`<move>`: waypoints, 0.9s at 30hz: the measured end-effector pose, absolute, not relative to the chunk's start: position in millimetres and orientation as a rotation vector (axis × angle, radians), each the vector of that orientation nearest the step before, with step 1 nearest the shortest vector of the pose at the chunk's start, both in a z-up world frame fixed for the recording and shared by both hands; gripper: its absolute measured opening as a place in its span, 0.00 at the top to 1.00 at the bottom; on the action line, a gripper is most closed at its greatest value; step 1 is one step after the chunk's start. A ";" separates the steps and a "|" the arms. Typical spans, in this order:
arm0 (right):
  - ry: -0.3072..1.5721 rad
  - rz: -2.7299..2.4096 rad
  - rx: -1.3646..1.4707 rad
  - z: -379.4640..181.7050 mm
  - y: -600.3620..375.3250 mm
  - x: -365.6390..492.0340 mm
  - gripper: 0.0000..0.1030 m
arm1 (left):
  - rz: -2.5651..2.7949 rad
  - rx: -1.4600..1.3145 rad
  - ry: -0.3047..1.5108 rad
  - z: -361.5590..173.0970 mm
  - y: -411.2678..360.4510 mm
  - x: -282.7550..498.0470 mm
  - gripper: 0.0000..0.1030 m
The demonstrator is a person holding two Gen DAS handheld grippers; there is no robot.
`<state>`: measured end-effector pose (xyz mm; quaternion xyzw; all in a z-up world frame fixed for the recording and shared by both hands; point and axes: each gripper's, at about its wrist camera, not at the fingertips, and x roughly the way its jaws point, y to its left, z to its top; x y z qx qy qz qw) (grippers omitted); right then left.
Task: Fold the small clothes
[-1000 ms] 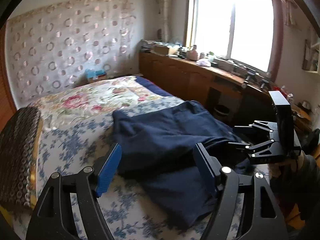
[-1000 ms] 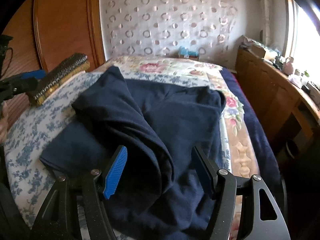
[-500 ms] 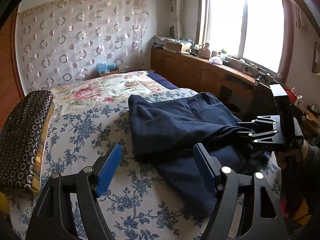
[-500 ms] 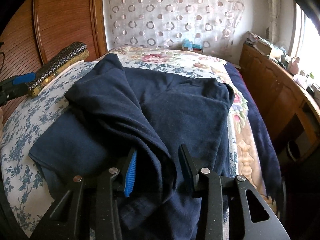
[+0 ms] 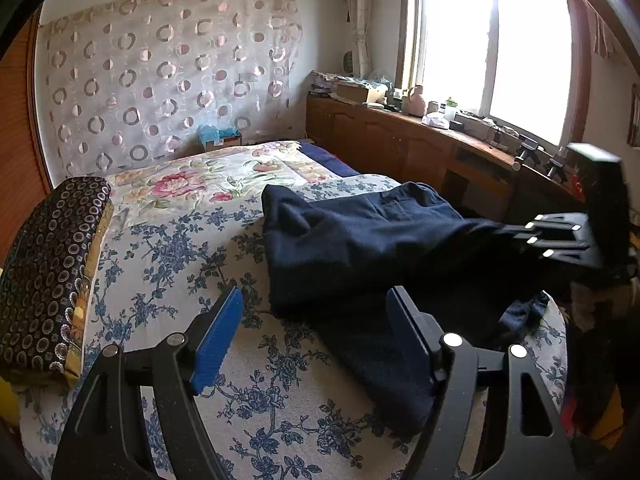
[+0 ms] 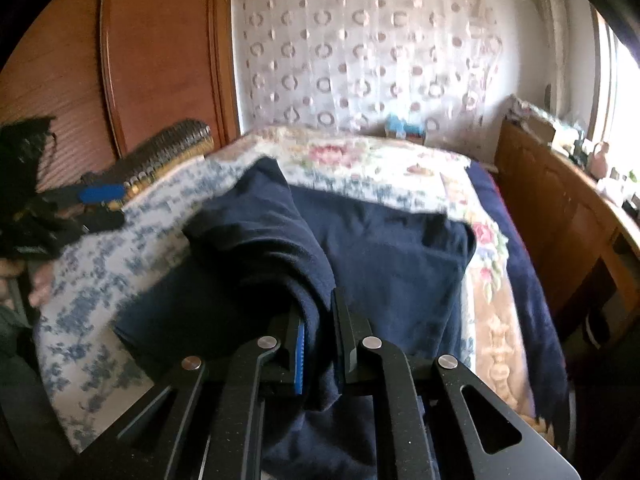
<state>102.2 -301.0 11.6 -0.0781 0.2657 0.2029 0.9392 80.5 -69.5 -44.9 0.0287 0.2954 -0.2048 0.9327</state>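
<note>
two grippers are at work here, and only one is holding something. the right gripper [image 6: 318,344] has its jaws squeezed together on a thick fold of the dark blue garment [image 6: 384,256], right at the near edge of the cloth. the left gripper [image 5: 314,334] has its jaws wide apart with nothing between them, and it hangs just above the bed [image 5: 168,248], close to the near left edge of the same garment [image 5: 360,236]. the garment lies spread on the flowery blue and white sheet, with one part bunched up and lifted toward the right gripper. a dark patterned cushion [image 5: 48,268] sits at the left side of the bed, well apart from the cloth. it looks like the fold is just starting, with one side picked up. next, the left gripper probably needs to grab its own edge, so both can lift and lay the cloth over flat.
</note>
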 end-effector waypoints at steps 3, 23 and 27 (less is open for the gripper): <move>0.520 0.402 -0.167 21.9 -304.9 90.0 0.89 | -0.421 0.059 0.605 -45.1 -70.1 79.9 0.27; 0.679 0.246 -0.170 -21.6 -347.6 80.9 0.53 | -0.434 0.062 0.597 -43.7 -77.0 77.5 0.27; 0.639 0.284 -0.208 -9.5 -339.8 80.3 0.46 | -0.426 0.057 0.592 -44.0 -76.8 77.6 0.27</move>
